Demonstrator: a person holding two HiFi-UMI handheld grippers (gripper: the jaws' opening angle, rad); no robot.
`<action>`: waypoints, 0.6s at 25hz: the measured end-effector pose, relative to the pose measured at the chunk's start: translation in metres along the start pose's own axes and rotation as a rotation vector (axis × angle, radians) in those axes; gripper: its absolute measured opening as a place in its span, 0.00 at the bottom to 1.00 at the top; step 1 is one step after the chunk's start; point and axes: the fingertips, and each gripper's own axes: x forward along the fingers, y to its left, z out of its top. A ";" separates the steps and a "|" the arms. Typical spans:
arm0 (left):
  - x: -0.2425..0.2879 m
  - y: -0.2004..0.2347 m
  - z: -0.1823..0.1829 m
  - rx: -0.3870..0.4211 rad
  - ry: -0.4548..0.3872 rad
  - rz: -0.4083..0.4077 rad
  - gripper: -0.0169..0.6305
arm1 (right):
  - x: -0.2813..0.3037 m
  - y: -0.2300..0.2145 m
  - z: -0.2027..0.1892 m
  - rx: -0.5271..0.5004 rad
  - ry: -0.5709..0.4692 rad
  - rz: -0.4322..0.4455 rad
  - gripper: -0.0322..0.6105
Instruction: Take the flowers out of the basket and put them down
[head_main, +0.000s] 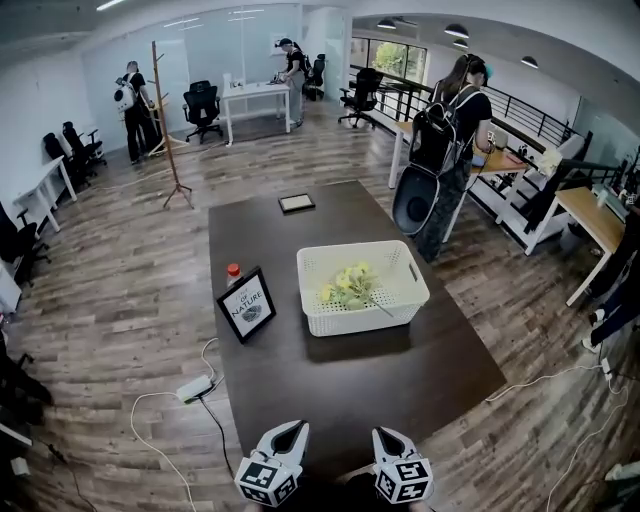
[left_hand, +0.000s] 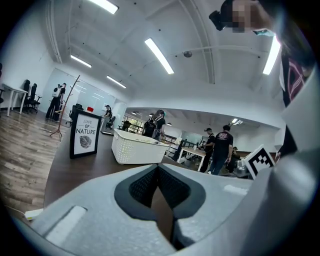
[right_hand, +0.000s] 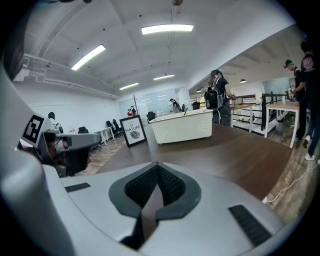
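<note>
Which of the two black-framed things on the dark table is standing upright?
The Nature sign left of the white basket; it stands propped up, while the other black frame lies flat near the far edge of the table.

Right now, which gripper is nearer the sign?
Left. The left gripper is at the near edge of the table, slightly right of the sign; the right gripper is farther right, facing the basket.

Yellow-green flowers (head_main: 350, 285) lying in white perforated basket (head_main: 401, 304), mid dark table (head_main: 250, 225).
</note>
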 end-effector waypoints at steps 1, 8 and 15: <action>0.002 0.004 0.000 -0.003 0.001 -0.001 0.04 | 0.003 0.000 0.002 0.013 -0.002 0.000 0.06; 0.010 0.019 0.000 -0.031 -0.007 0.015 0.04 | 0.023 -0.011 0.007 0.036 0.040 0.004 0.06; 0.015 0.028 -0.002 -0.066 -0.009 0.081 0.04 | 0.039 -0.022 0.007 0.070 0.120 0.042 0.15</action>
